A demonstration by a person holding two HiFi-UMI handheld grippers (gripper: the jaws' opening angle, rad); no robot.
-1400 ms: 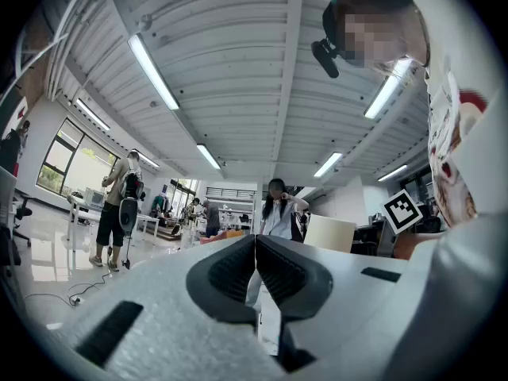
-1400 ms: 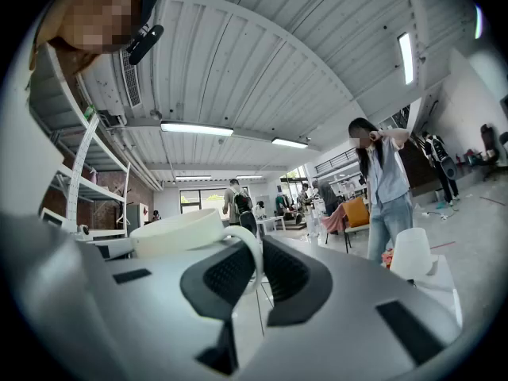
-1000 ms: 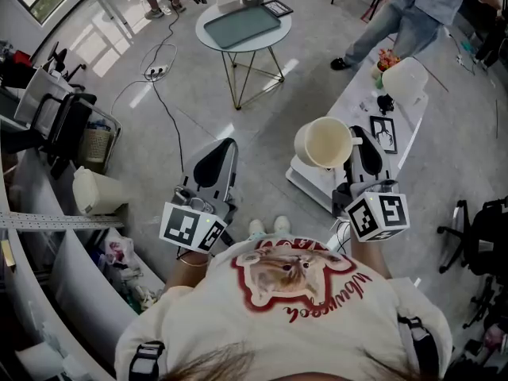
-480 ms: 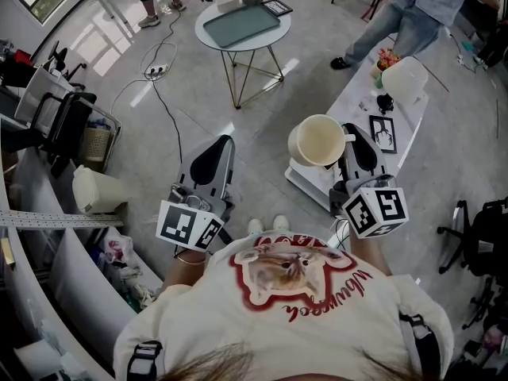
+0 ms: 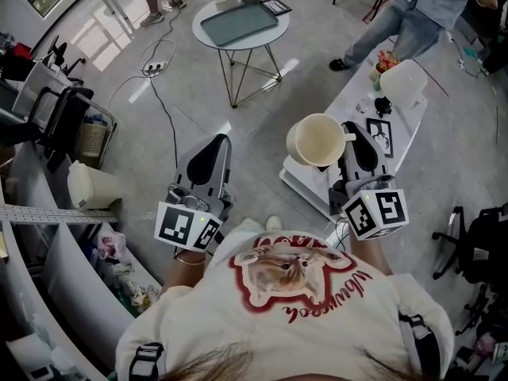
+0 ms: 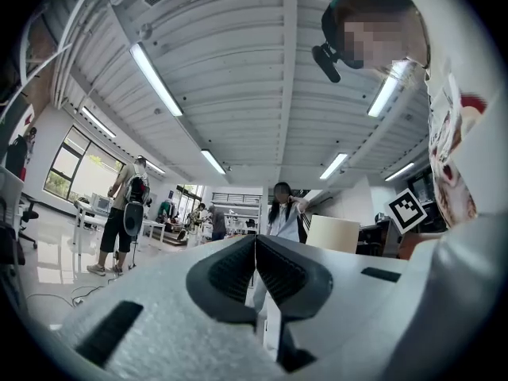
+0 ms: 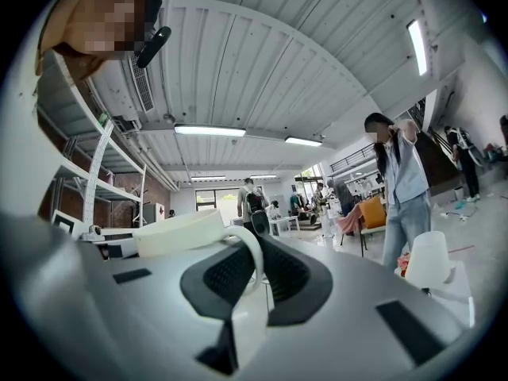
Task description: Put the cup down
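**Cup held up by its handle, over the near end of the table**

In the head view, the cream cup [image 5: 317, 141] is seen at about 1 o'clock from the middle of the picture. It is held in the air, not set down. Its open mouth is turned up toward the camera, and nothing can be seen inside it. Its handle sticks out toward 3 o'clock and is pinched by the right gripper [image 5: 355, 143].

In the right gripper view, the jaws of the right gripper [image 7: 255, 248] are closed on the thin white handle, and the body of the cup [image 7: 178, 230] is seen at 9 o'clock of the jaws.

The long white table [image 5: 305, 182] lies under and behind the cup and runs off toward 1 o'clock. On it, a black-and-white marker card [image 5: 379, 136] lies just past the right gripper, and a white container [image 5: 402, 82] stands farther along.

The left gripper [image 5: 214, 151] is held at 9 o'clock of the cup, well apart from it, over the floor. In the left gripper view, the jaws of the left gripper [image 6: 255, 248] are pressed together, and nothing is held between them.

A round table [image 5: 238, 48] is seen at 12 o'clock, far off.
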